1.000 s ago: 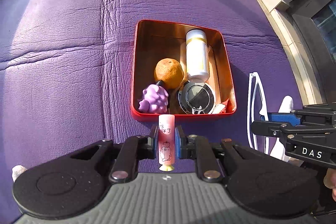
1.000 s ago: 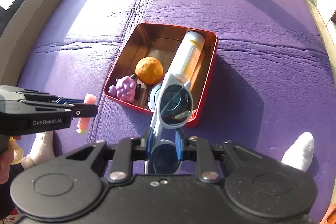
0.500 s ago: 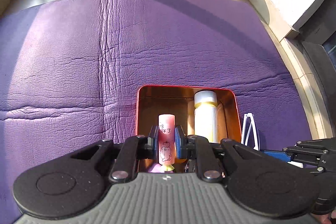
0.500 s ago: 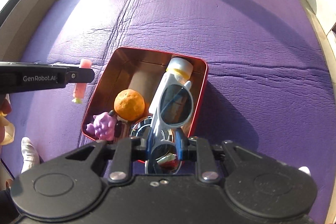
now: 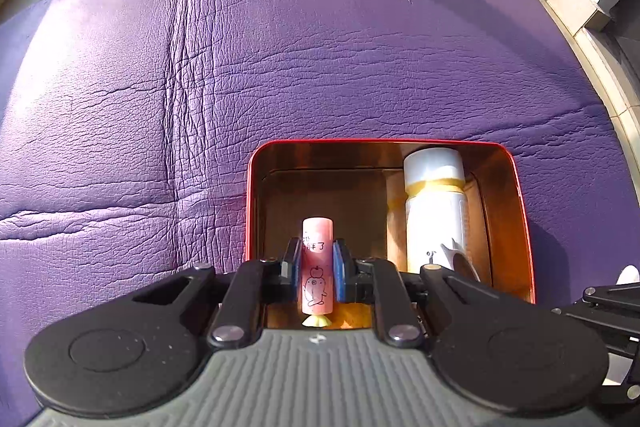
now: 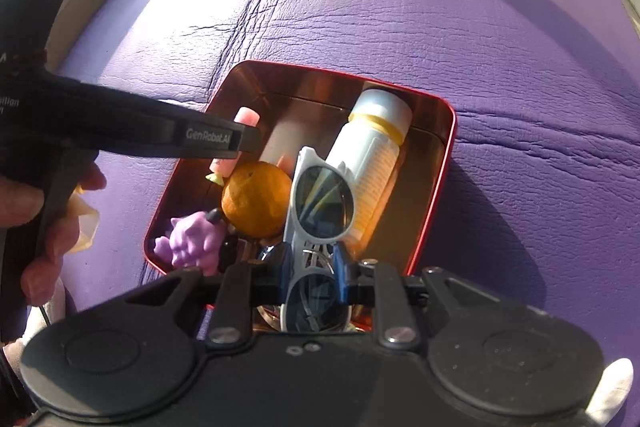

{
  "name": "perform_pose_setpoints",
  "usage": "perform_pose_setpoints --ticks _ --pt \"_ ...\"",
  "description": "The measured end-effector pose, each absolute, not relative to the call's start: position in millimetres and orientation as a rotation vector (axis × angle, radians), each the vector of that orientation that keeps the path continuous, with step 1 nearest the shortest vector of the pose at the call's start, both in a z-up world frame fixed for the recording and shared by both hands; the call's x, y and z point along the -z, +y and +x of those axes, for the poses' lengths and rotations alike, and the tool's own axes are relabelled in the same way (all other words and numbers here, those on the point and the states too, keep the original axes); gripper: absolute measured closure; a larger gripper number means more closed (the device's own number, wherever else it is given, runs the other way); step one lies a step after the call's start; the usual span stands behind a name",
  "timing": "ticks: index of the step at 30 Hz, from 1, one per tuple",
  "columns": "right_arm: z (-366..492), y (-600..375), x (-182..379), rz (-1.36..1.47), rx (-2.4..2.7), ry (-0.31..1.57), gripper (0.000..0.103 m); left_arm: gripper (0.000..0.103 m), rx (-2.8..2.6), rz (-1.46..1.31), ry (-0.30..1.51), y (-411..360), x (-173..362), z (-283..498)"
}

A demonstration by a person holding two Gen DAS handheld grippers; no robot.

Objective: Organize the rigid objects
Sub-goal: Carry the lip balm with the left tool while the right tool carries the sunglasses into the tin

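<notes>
Left tool (image 5: 317, 267) clamps a pink cartoon-printed tube (image 5: 317, 263); right tool (image 6: 312, 267) pinches white dark-lensed sunglasses (image 6: 320, 203) over the red tin (image 6: 434, 203).

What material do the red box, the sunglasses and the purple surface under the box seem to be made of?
Red box: likely metal tin; its coppery inner walls are glossy and reflect the contents.
Sunglasses: apparently white matte plastic frame with dark tinted lenses, held in the right gripper.
Purple surface: looks like leather or imitation leather; fine grain, creases and a soft sheen.
</notes>
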State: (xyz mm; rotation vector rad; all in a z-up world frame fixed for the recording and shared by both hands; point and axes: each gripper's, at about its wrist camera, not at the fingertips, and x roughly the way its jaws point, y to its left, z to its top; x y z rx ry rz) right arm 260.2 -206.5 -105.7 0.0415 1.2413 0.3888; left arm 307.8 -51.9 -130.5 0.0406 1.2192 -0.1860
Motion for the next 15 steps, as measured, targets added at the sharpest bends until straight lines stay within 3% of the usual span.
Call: perform_pose_setpoints --ticks 15 --pt "260.4 -211.5 103.6 0.118 -0.354 1.237 0.075 0.086 0.114 -0.024 1.268 -39.7 136.7 299.3"
